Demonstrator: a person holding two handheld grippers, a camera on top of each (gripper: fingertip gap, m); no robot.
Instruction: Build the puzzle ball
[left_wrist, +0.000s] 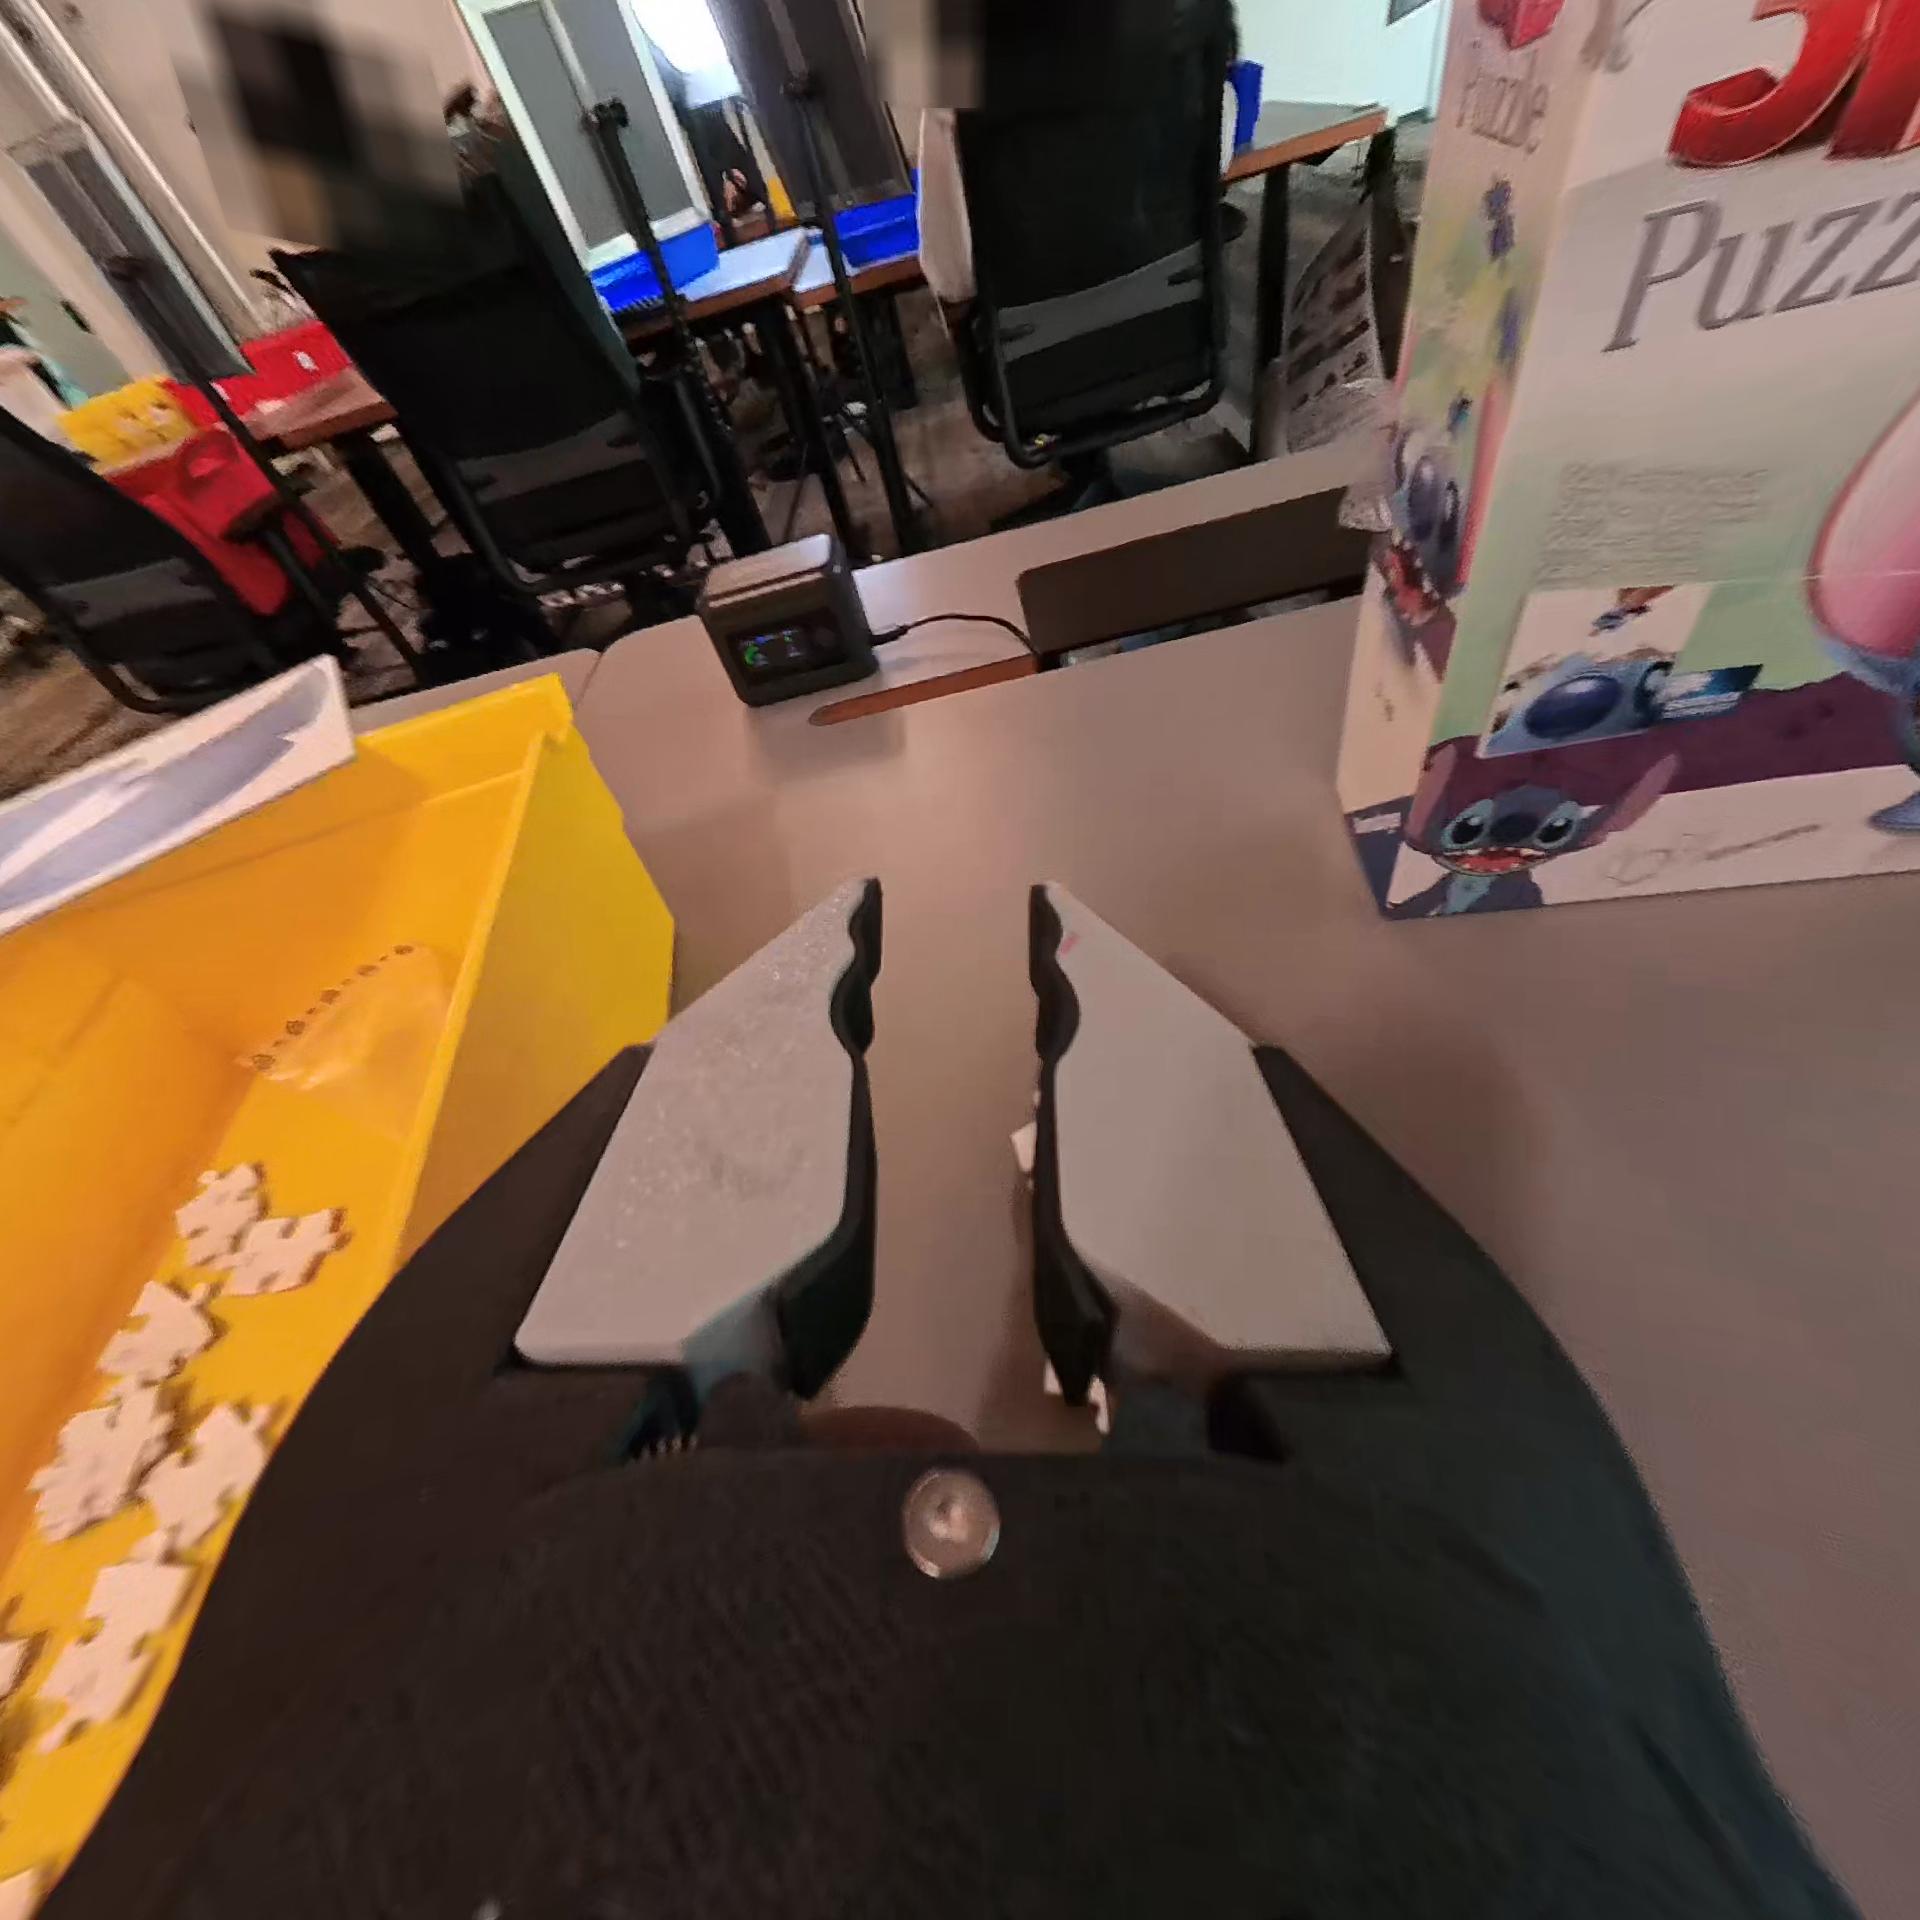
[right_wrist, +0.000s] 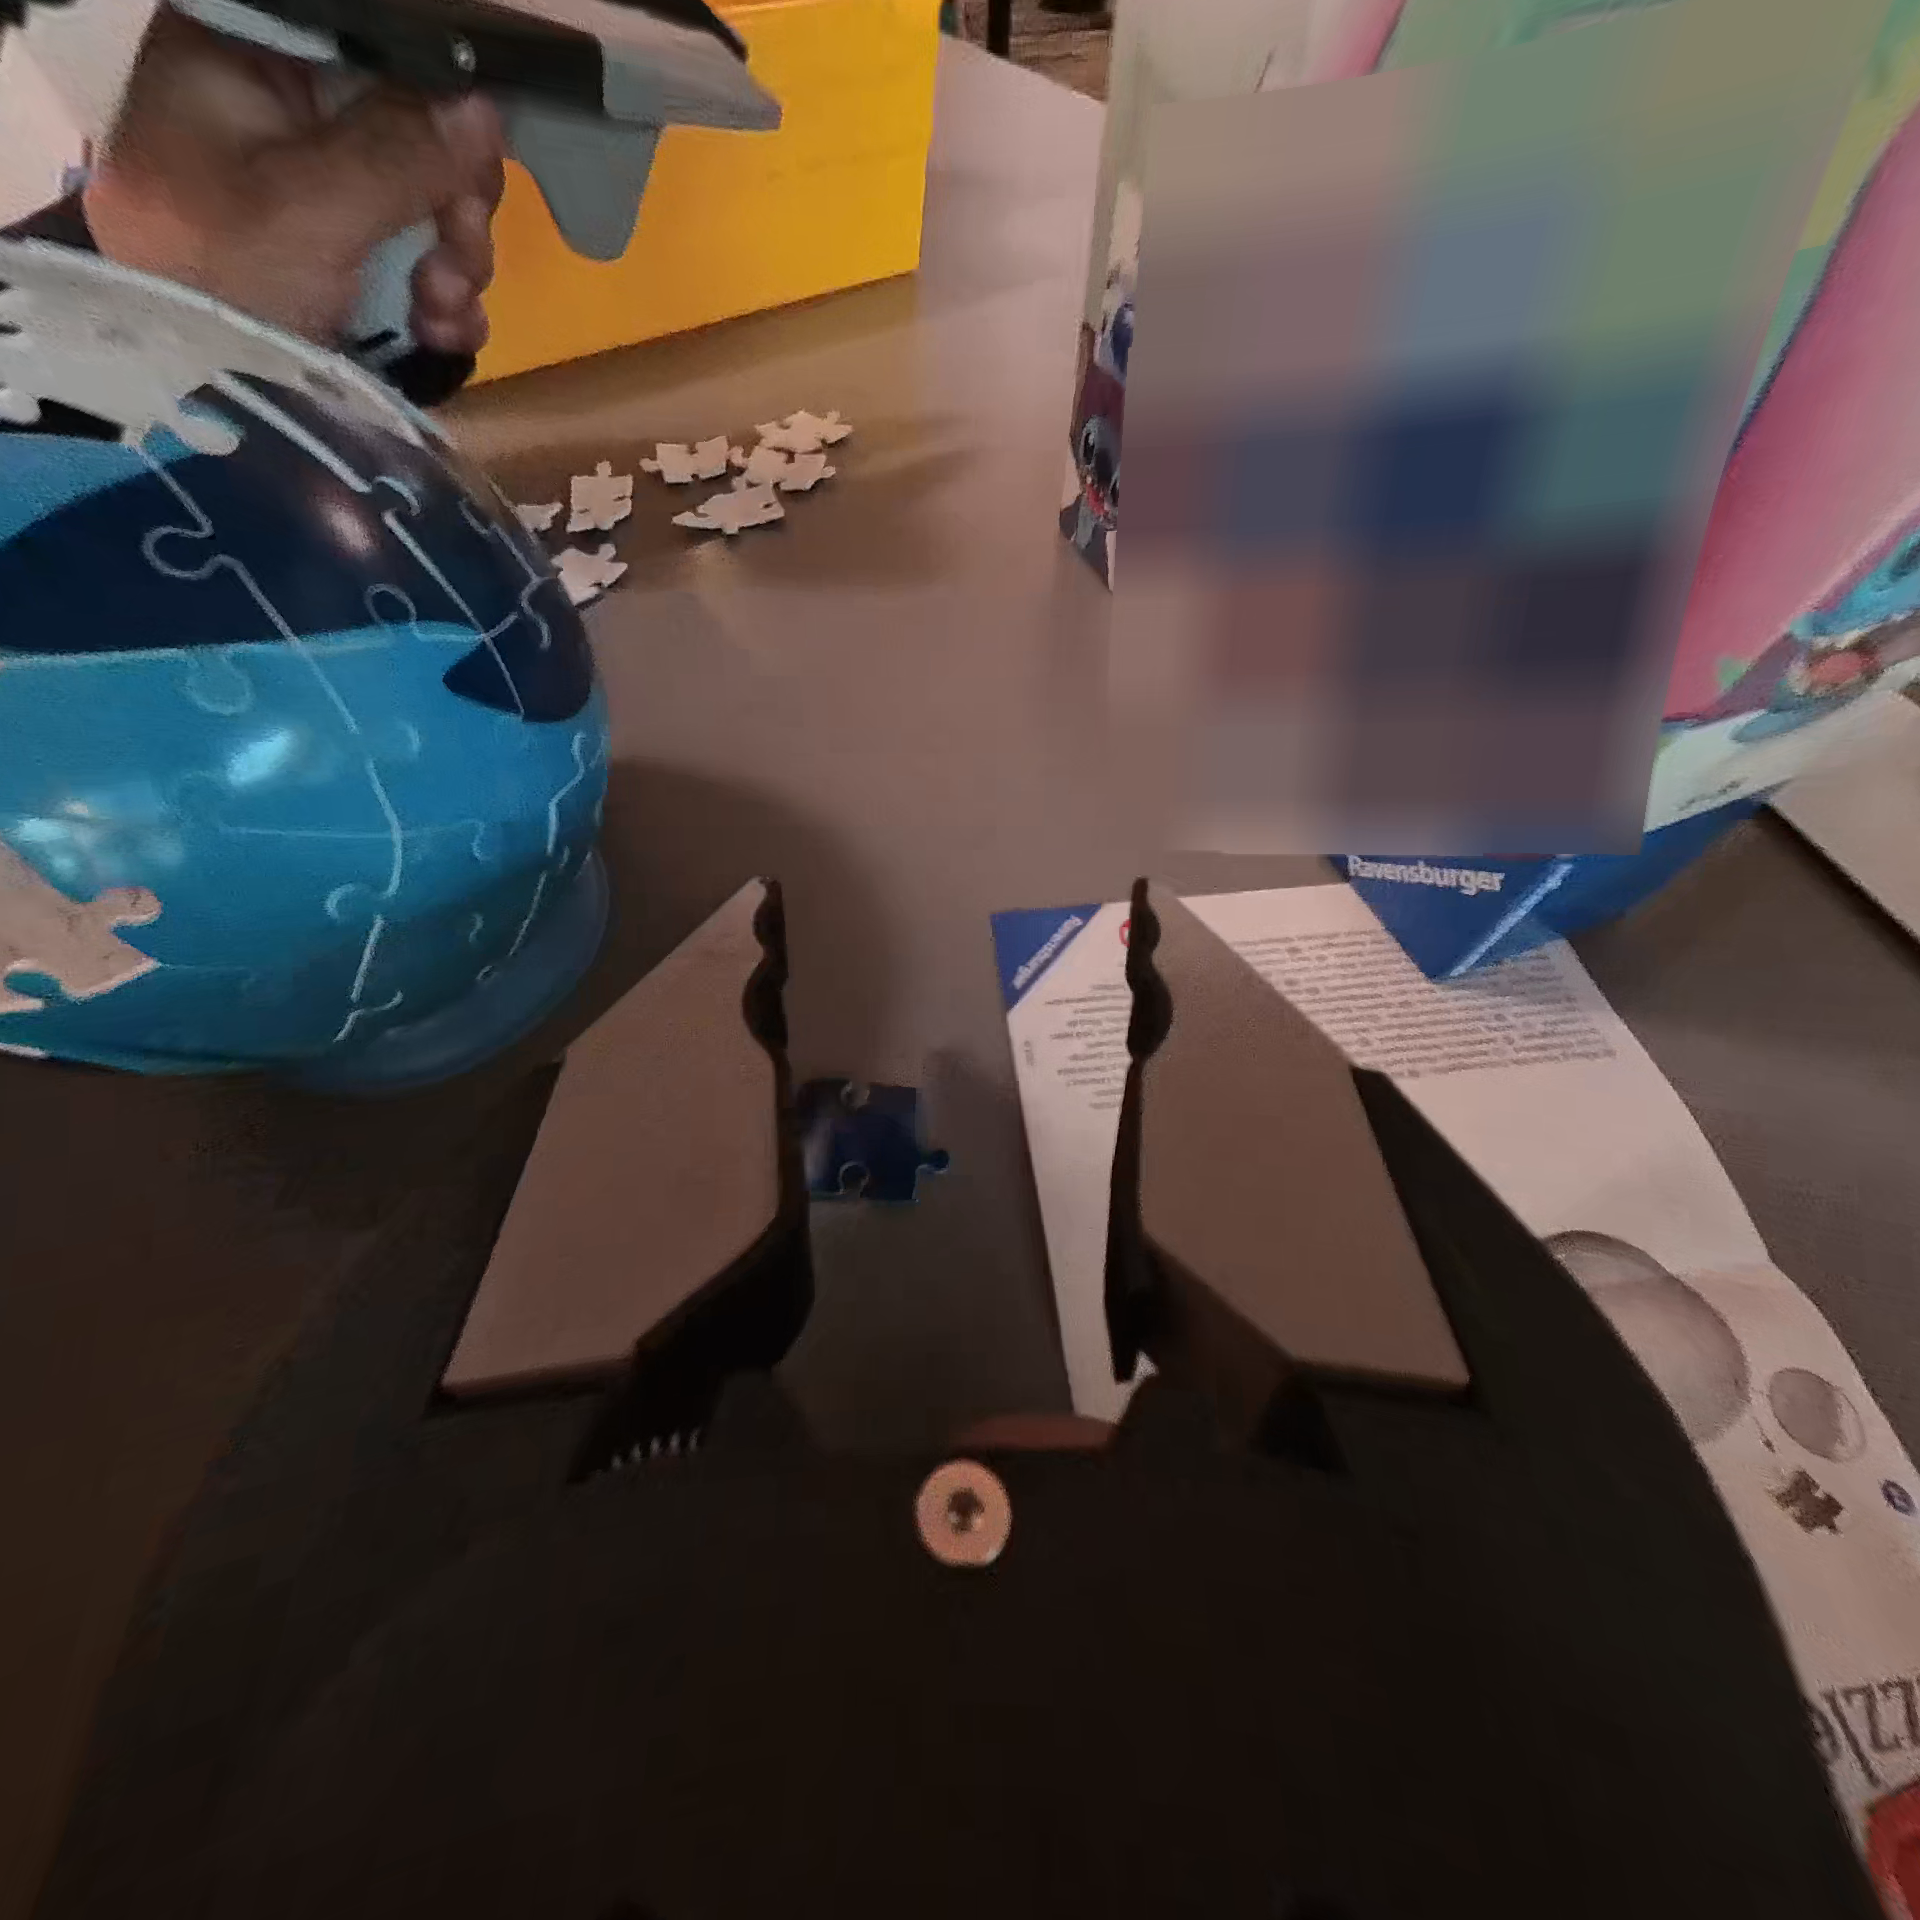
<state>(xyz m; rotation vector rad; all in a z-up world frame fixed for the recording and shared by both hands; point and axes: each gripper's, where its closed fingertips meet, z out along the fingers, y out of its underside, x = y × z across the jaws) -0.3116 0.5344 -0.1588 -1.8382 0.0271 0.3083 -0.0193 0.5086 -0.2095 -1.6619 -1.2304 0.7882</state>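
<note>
The partly built blue puzzle ball (right_wrist: 281, 717) stands on the table at the left of the right wrist view, its top edge unfinished. A single dark blue puzzle piece (right_wrist: 868, 1138) lies on the table between the fingers of my right gripper (right_wrist: 951, 904), which is open and empty just above it. Several white face-down pieces (right_wrist: 727, 478) lie farther back. My left gripper (left_wrist: 954, 904) is open and empty over bare table; it also shows in the right wrist view (right_wrist: 592, 125), held by a hand above the ball. More pieces (left_wrist: 187, 1382) lie in the yellow bin (left_wrist: 540, 894).
The tall puzzle box (left_wrist: 1642, 520) stands to the right, also in the right wrist view (right_wrist: 1787, 312). An instruction sheet (right_wrist: 1403, 1091) lies under my right finger. A small dark power unit (left_wrist: 784, 623) with a cable sits at the table's far edge. Chairs and desks stand beyond.
</note>
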